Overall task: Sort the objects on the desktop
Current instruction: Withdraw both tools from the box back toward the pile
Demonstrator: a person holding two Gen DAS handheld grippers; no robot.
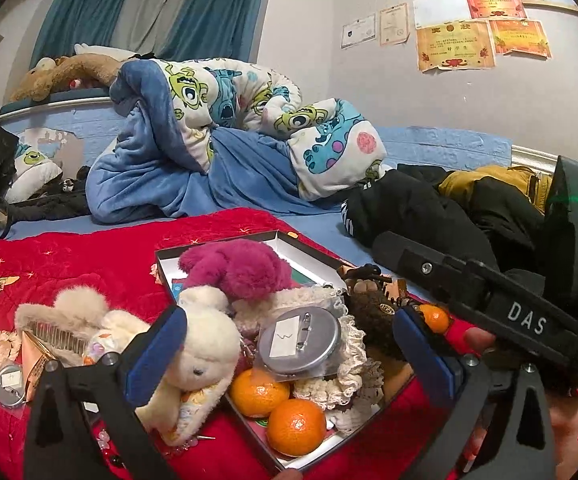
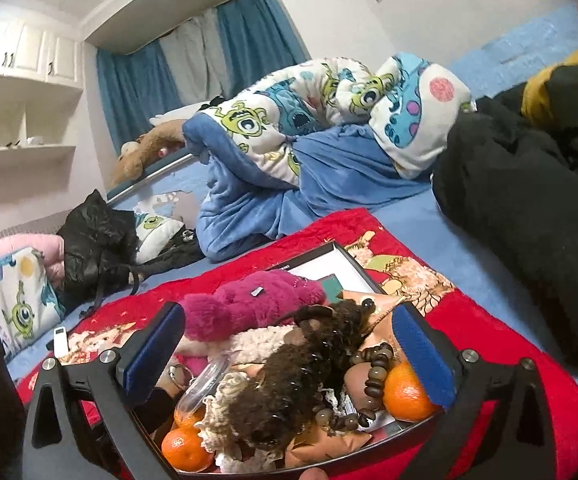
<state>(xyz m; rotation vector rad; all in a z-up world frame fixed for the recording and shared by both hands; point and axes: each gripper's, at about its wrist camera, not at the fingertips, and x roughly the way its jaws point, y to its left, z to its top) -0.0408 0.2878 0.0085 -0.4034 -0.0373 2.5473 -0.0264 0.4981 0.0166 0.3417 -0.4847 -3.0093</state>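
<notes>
The left tool stands wide open with nothing gripped; its blue pads flank a pile of things without pressing on any. Between them in its view lie a cream plush rabbit, a round silver pin badge in a clear sleeve and two orange mandarins. The right tool is likewise spread fully and holds nothing. Between its pads sit a dark brown curly plush toy and a string of brown beads, with a third mandarin just beside the right pad. All these rest in a shallow black-rimmed white box, together with a magenta plush toy, though the rabbit hangs over the box's left edge. The box lies on a red quilted blanket spread over a bed. Farther back a blue cartoon-printed duvet is heaped, with black clothing to its right.
</notes>
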